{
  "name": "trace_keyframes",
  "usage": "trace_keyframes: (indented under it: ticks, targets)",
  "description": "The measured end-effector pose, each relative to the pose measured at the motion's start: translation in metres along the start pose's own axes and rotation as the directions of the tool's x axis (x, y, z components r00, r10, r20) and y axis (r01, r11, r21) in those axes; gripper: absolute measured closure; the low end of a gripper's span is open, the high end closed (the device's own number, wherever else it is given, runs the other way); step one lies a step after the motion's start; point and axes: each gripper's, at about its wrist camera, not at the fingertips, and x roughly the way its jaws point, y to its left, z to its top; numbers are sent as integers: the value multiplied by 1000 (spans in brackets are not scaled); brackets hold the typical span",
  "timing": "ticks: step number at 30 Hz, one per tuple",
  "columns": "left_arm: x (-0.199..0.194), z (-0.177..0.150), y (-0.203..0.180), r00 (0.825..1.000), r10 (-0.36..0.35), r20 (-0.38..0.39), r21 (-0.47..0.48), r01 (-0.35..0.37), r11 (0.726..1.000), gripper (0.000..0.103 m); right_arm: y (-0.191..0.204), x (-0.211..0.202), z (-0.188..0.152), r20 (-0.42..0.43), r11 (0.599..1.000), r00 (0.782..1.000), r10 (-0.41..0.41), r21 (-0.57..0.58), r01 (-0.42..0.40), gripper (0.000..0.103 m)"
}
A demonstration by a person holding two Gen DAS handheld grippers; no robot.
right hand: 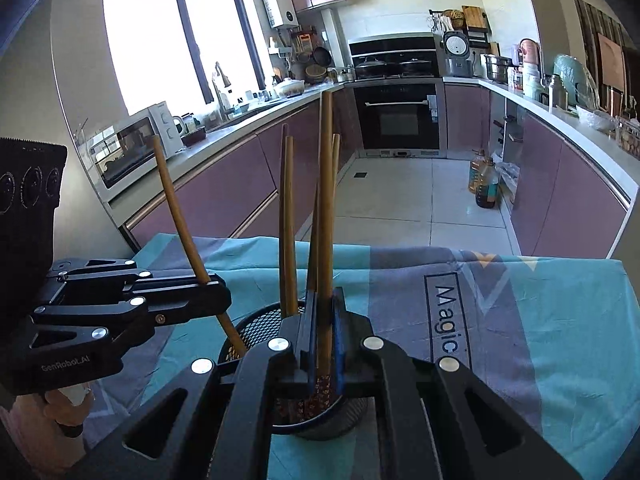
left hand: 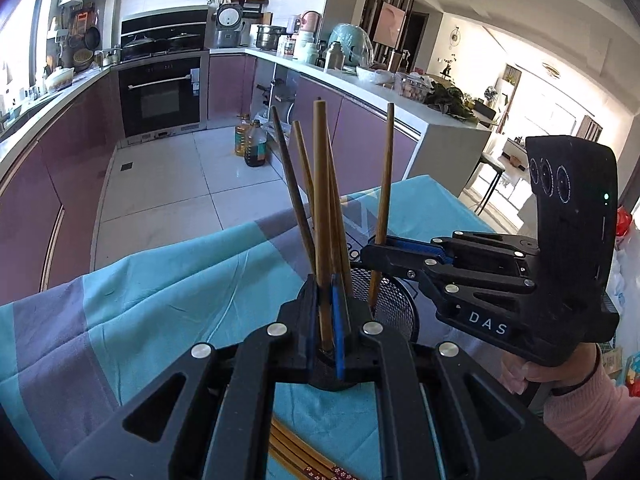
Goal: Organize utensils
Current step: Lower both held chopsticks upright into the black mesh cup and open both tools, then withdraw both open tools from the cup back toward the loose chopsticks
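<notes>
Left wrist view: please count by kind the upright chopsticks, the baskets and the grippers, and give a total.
Upright chopsticks: 5
Basket: 1
Grippers: 2 (left gripper, right gripper)
Total: 8

1. Bright daylight from the window (right hand: 160,40), blown out to white, far ahead-left of the right tool
2. Similar glare ahead-right of the left tool
3. Strong fisheye bending, dark vignette at corners
4. Sharp throughout, no motion blur
</notes>
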Motion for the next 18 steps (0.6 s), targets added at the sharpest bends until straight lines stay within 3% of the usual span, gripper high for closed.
trace_keyframes:
  ticks: [6, 10, 13, 18]
  targets:
    - [16, 9, 11, 1000, 5, -11, -33, -6, 999, 92, -2, -1, 0, 4, 1000, 1000, 5, 10, -5, 95]
    - [13, 6, 21, 1000, 17, 9, -57, -17, 998, 84, 0, -5, -2, 20, 1000, 1000, 15, 4, -15, 86]
    - [-1, -3, 22, 998, 54, 46, -63, -51, 997, 82, 4, -15, -6, 43, 999, 999, 32, -8, -32, 78]
    - [-38, -29, 26, 985, 124, 118, -64, -117, 991, 71, 22, -43, -19, 95, 994, 991, 95, -60, -89, 73]
